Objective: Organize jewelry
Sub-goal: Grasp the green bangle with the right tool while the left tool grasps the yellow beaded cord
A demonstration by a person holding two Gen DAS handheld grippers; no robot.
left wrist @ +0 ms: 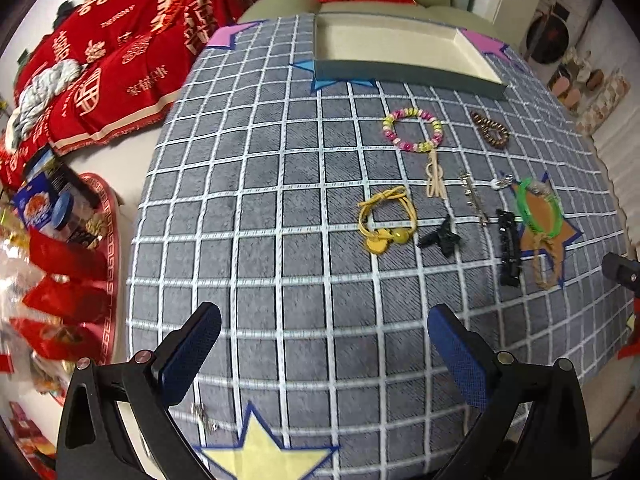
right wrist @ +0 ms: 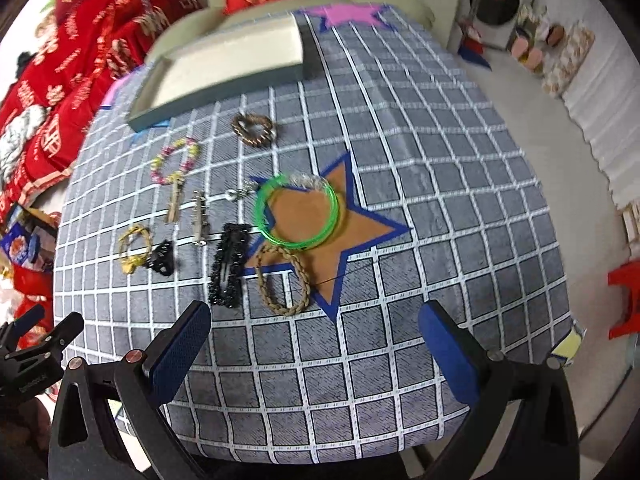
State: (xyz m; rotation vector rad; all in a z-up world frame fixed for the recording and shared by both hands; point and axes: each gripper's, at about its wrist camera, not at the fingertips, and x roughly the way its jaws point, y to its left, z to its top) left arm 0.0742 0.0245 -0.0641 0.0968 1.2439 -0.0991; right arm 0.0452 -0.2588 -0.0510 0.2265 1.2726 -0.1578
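Holding both my left gripper [left wrist: 324, 344] and right gripper [right wrist: 314, 336] wide apart and empty, I hover short of the scattered jewelry. Everything lies loose beside the tray [left wrist: 400, 76], which waits bare at the far edge, so I'd judge sorting hasn't begun.

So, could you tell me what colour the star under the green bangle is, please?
Brown with a blue border; clearest in the right wrist view.

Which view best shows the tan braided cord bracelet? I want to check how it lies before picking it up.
The right wrist view: the tan braided cord bracelet lies sharp and whole, overlapping the brown star's edge. In the left wrist view it sits far off near the frame's right side, distorted.
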